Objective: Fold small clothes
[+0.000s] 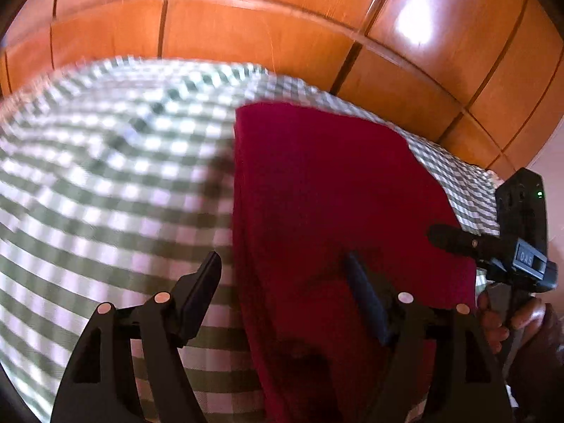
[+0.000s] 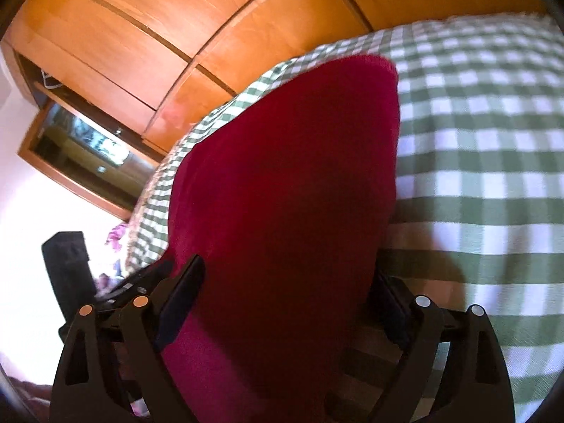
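A dark red cloth (image 1: pixel 335 194) lies folded in a long strip on a green-and-white checked bedspread (image 1: pixel 105 176). My left gripper (image 1: pixel 282 275) is open over the cloth's left edge: its left finger is over the bedspread, its right finger over the cloth. The other gripper (image 1: pixel 493 246) shows at the right, held in a hand. In the right wrist view the red cloth (image 2: pixel 289 194) runs between the spread fingers of my right gripper (image 2: pixel 285 282), which is open. Its right finger is partly hidden behind the cloth.
An orange wooden wardrobe (image 1: pixel 282 24) stands behind the bed. In the right wrist view a wooden shelf unit with a glass front (image 2: pixel 88 148) stands at the left, beside a white wall, with a black object (image 2: pixel 67 264) below it. The checked bedspread (image 2: pixel 493 176) stretches to the right.
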Available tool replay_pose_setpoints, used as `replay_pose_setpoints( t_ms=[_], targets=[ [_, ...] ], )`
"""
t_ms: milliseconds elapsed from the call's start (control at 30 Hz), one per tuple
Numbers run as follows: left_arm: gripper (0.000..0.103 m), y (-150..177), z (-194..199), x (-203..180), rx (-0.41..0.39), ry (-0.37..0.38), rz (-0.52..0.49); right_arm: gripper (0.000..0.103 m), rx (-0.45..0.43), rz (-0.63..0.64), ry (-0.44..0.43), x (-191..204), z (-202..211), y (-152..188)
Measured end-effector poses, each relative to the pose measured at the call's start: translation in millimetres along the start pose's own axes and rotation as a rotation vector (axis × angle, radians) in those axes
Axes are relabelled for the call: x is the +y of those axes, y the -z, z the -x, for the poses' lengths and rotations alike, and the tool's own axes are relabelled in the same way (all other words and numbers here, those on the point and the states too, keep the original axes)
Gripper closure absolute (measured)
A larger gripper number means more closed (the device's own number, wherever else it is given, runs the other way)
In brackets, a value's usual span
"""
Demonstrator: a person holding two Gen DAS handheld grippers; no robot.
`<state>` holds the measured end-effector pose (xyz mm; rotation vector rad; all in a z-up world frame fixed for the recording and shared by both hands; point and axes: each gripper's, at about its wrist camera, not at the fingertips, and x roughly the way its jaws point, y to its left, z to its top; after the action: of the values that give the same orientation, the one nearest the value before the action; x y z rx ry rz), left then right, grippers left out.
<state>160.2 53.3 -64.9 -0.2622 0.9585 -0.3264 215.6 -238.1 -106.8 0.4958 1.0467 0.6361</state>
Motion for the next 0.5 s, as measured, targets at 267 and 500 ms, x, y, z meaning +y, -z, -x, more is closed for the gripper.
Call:
replay_pose_setpoints(
  t_ms=[267, 500],
  targets=[
    [0.075, 10, 0, 16, -0.010, 0.256, 0.086, 0.056, -0.012, 0.035, -0.015, 21, 5, 4],
    [0.076, -3, 9, -43, -0.014, 0.366, -0.019, 0.060, -0.171, 0.082, 0.000, 41, 84, 18]
  ],
)
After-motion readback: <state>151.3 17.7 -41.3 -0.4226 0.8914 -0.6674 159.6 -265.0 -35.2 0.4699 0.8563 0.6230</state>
